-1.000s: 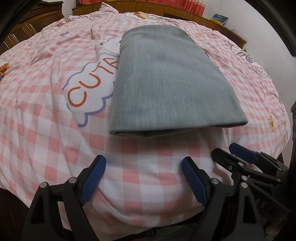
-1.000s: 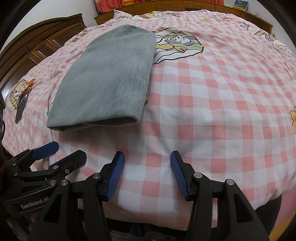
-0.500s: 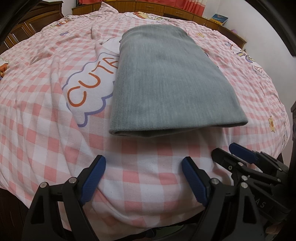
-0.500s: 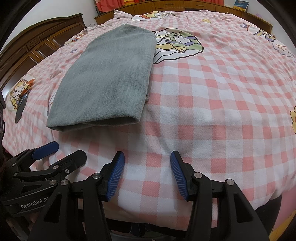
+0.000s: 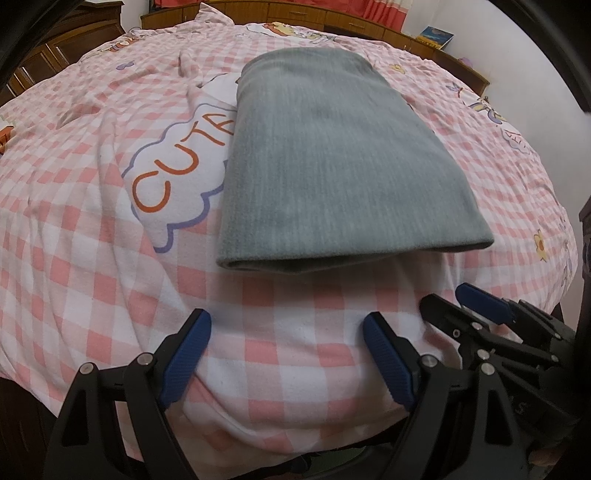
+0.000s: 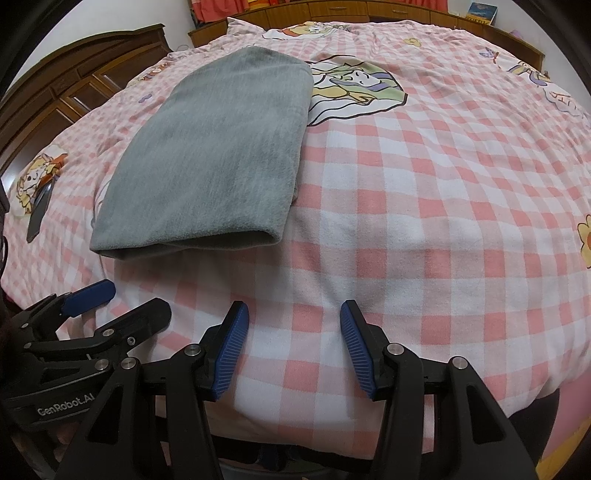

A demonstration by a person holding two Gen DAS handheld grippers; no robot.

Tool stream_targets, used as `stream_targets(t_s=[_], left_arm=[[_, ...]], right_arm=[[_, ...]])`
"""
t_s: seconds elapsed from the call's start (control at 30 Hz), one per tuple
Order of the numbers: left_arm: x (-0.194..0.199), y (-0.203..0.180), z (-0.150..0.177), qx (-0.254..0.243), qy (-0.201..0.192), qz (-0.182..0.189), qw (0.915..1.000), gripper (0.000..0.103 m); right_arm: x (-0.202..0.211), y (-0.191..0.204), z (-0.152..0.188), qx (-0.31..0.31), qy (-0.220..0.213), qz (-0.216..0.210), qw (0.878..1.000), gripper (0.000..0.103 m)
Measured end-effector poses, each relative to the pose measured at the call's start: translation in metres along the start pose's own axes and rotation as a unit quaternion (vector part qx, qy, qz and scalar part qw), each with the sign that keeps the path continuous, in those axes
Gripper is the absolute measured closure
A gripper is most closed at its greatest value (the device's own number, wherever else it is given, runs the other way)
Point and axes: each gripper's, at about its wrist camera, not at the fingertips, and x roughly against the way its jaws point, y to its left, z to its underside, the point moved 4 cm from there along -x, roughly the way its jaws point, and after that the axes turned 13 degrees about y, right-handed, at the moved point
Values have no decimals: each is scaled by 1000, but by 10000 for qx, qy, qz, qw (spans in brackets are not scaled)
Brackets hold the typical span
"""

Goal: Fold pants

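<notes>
The grey pants [image 5: 332,162] lie folded into a flat oblong on the pink checked bed cover [image 5: 74,206], their rounded fold edge towards me. In the right wrist view the same pants [image 6: 218,158] sit up and to the left. My left gripper [image 5: 288,347] hovers over bare cover just short of the fold edge, jaws wide open and holding nothing. My right gripper [image 6: 293,343] is open too, narrower, over bare cover to the right of the pants. Each gripper shows at the edge of the other's view: the right gripper [image 5: 454,306] and the left gripper [image 6: 122,306].
A white patch with orange "CUTE" lettering [image 5: 173,173] lies left of the pants. A cartoon print [image 6: 354,88] sits beside their far end. A wooden headboard [image 6: 74,96] and low cabinets [image 5: 332,18] border the bed. A dark flat object [image 6: 38,210] lies at far left.
</notes>
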Motion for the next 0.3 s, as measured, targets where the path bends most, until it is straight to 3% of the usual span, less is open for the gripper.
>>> stream_targets(t_s=[0.3], left_arm=[[1, 0, 1, -46, 9, 10, 10000, 15]], right_arm=[[-3, 5, -2, 22, 0, 72, 10000, 50]])
